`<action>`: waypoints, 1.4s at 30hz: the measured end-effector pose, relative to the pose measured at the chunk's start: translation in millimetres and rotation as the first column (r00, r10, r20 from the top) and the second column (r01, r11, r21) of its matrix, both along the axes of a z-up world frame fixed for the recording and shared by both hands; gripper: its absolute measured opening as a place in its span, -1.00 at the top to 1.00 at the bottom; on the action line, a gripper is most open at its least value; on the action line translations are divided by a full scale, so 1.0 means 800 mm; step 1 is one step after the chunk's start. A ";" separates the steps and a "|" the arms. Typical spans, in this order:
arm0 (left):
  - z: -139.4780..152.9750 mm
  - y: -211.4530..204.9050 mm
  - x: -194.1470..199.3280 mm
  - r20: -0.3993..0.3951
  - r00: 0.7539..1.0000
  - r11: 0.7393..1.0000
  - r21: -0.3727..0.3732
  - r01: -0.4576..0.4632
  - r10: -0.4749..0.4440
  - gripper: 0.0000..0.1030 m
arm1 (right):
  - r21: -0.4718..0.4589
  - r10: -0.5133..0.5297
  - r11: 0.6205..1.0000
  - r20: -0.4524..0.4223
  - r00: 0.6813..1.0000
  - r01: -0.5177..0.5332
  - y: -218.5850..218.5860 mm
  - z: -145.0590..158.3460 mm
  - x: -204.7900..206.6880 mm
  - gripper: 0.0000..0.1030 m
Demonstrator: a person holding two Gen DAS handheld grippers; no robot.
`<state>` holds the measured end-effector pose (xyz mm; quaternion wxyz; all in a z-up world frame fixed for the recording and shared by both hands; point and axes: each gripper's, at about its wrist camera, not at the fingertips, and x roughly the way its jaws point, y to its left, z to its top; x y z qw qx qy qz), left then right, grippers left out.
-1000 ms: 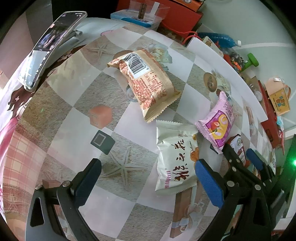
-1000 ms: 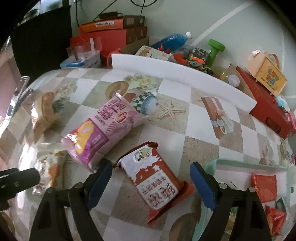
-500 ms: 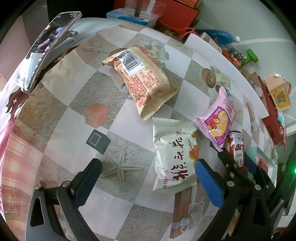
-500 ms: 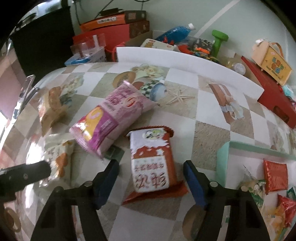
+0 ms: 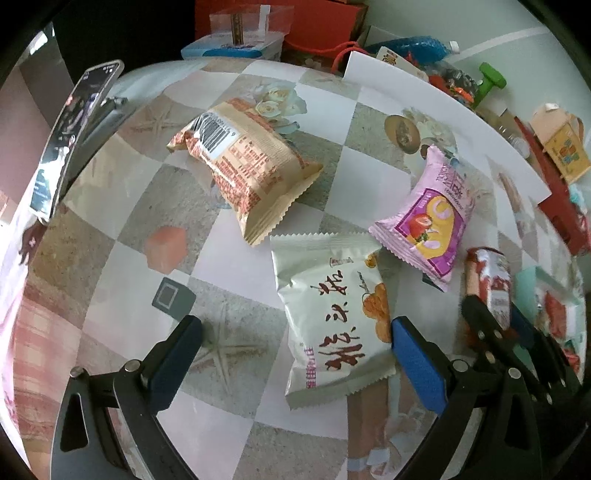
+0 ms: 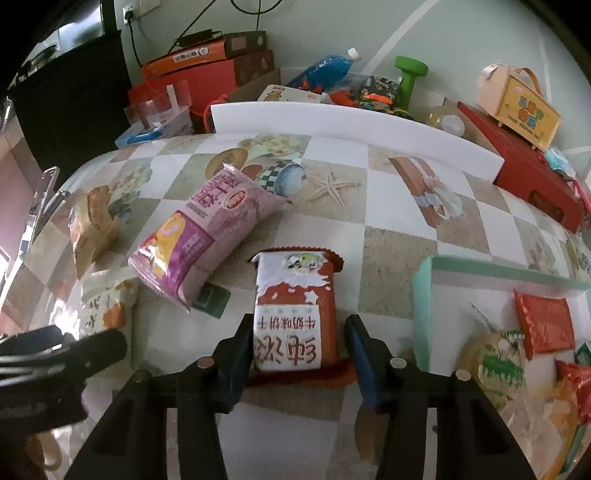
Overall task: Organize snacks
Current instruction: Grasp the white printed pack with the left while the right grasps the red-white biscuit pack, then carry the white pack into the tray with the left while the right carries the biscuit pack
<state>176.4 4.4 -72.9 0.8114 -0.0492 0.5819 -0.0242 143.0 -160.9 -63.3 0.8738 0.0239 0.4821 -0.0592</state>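
The red and white snack packet is seen lying on the checkered surface between the spread fingers of the right claw, its long axis pointing straight ahead, not yet pinched, while the spread left claw hovers farther off.

Pale green wall behind a table with checked, starfish-printed cloth; daylight from the left.

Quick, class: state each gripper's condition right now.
Left gripper: open, holding nothing.
Right gripper: open, jaws straddling the red-and-white snack packet, not yet clamped.
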 end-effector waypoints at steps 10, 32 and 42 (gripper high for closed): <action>0.004 -0.018 -0.009 0.044 0.999 0.999 0.049 0.008 -0.010 -0.55 | -0.008 -0.032 0.999 -0.010 0.999 0.032 0.012 0.003 -0.027 0.01; 0.030 -0.018 -0.029 0.061 0.998 0.997 -0.071 0.027 -0.023 -0.04 | 0.014 -0.024 1.000 0.003 1.000 0.024 0.024 0.006 -0.045 0.16; 0.072 -0.005 -0.042 0.146 0.989 0.995 -0.084 0.050 -0.037 -0.03 | 0.070 -0.045 0.997 0.051 0.998 0.042 0.009 0.029 -0.058 0.17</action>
